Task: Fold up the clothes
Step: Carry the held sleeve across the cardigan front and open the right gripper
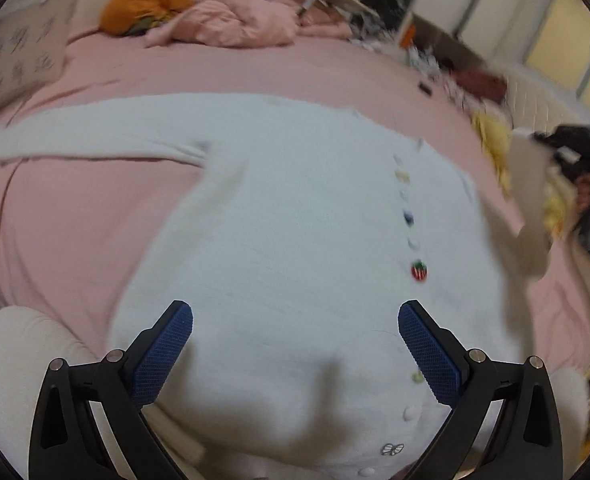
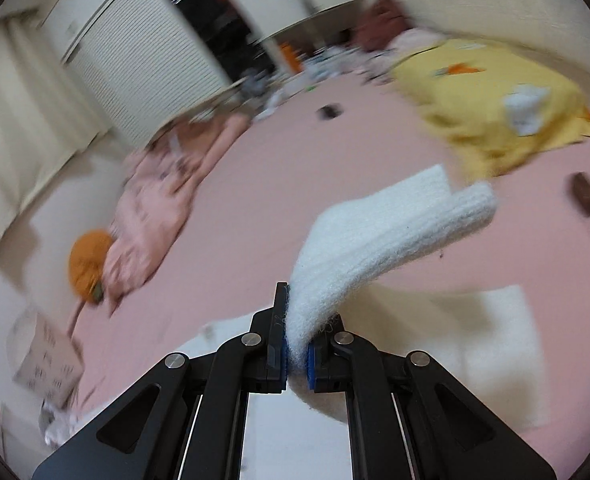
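The cardigan was spread, buttons up, across the middle of the pink bed. Toward the bed's left edge one sleeve was seen lying flat and unfolded. The left gripper was held above the hem, jaws wide apart, nothing between them. At the right, the other sleeve was pinched in the closed jaws of the right gripper and lifted clear of the bed. The folding was judged barely begun; both sleeves and the body remained.

Pink bedsheet, patterned cushion
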`<state>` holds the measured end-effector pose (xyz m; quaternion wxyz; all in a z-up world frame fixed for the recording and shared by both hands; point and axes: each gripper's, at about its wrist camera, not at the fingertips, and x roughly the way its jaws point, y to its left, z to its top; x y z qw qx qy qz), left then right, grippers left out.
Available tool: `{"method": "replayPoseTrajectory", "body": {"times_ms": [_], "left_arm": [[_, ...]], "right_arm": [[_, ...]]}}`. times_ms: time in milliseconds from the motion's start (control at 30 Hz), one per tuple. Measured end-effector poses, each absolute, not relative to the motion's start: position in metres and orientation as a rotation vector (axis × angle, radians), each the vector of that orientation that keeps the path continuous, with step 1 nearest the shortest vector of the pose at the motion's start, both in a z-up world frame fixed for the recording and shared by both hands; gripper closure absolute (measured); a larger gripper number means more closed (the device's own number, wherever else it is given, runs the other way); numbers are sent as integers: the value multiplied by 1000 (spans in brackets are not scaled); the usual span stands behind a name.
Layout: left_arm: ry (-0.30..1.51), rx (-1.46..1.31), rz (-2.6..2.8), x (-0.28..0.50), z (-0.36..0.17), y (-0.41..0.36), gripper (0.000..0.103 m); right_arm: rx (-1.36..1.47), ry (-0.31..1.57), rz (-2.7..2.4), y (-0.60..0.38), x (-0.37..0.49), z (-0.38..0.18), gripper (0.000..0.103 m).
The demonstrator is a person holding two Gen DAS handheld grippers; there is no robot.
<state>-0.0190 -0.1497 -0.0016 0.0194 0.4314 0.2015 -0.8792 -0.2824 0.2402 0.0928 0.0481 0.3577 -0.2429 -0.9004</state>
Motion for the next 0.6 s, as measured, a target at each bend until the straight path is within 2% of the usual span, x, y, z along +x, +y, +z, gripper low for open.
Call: {"method": "replayPoseTrajectory", "body": {"times_ms": [100,267,467,600], "left_arm": [[890,1181,-2731,4,0,-188,0],[1013,987,-2702,16,1,-208,0],[1135,1029,-2660,7,-14,-214,0],[1162,1043,-2656,-1,-19,-214,0]], "right_arm": [[1138,-672,-2660,170,-299,75,96],[1285,-551,-2542,69,-310,19,96],[1499,-463,-2463,6,-307,-51,96],[1487,-341,-2461,-9,-297,-56,96]]}}
